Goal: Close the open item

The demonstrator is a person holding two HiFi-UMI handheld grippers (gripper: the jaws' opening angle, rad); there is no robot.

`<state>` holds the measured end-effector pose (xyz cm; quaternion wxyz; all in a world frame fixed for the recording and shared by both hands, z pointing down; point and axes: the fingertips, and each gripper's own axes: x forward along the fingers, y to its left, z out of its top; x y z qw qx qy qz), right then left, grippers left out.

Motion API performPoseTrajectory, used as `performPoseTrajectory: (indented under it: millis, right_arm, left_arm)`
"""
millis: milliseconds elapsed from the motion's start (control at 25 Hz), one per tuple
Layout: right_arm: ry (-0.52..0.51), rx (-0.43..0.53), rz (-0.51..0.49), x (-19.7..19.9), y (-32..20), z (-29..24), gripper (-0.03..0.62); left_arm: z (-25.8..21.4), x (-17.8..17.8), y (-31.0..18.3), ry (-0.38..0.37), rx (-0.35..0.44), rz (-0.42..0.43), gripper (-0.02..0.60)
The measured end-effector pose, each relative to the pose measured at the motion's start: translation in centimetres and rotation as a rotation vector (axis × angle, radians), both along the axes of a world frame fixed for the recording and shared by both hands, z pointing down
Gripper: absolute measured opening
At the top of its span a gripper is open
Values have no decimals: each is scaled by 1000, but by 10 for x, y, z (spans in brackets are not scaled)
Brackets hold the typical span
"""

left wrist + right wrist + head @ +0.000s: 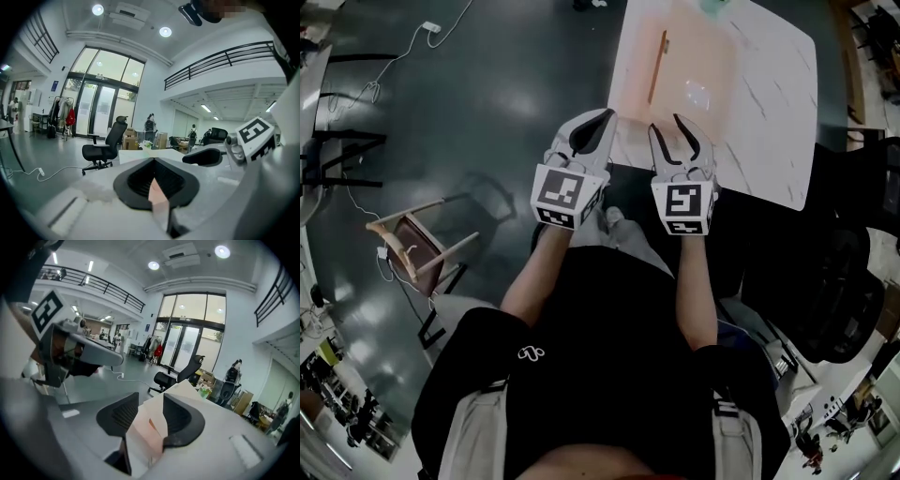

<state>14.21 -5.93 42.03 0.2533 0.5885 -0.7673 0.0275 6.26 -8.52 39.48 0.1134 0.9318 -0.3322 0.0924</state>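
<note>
A flat pale pink item [684,61], like a folder or pad, lies on the white marble table [773,103], with a thin brown stick [657,66] lying on it. Both grippers hover at the table's near edge, just short of the pink item. My left gripper [602,117] has its fingers together at the pink item's near left corner; in the left gripper view [153,161] the tips meet and only a pink sliver shows behind them. My right gripper [667,127] stands open, and in its own view [150,411] the pink item [147,432] shows between the spread pads, untouched.
A small clear round thing [698,92] rests on the pink item. A wooden chair [417,248] stands on the dark floor to the left, near a white cable [394,56]. Black chairs [853,272] crowd the right. The person's legs are under the table edge.
</note>
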Motion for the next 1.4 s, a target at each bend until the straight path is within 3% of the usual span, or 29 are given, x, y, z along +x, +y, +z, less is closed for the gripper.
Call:
performPoseTrajectory:
  millis: [440, 560, 960, 1120, 1400]
  right_arm:
    - [225, -99, -38, -3, -16, 42, 140]
    - [281, -100, -43, -1, -19, 49, 79]
    - [425, -107, -88, -14, -24, 64, 84]
    - [428, -112, -83, -14, -27, 70, 43]
    - [395, -126, -101, -18, -32, 79, 40]
  left_arm:
    - [19, -5, -6, 20, -48, -29, 0]
    - [25, -6, -5, 23, -60, -36, 0]
    - [28, -16, -7, 36, -79, -60, 0]
    - [29, -19, -8, 37, -80, -66, 0]
    - [33, -25, -9, 40, -89, -78, 0]
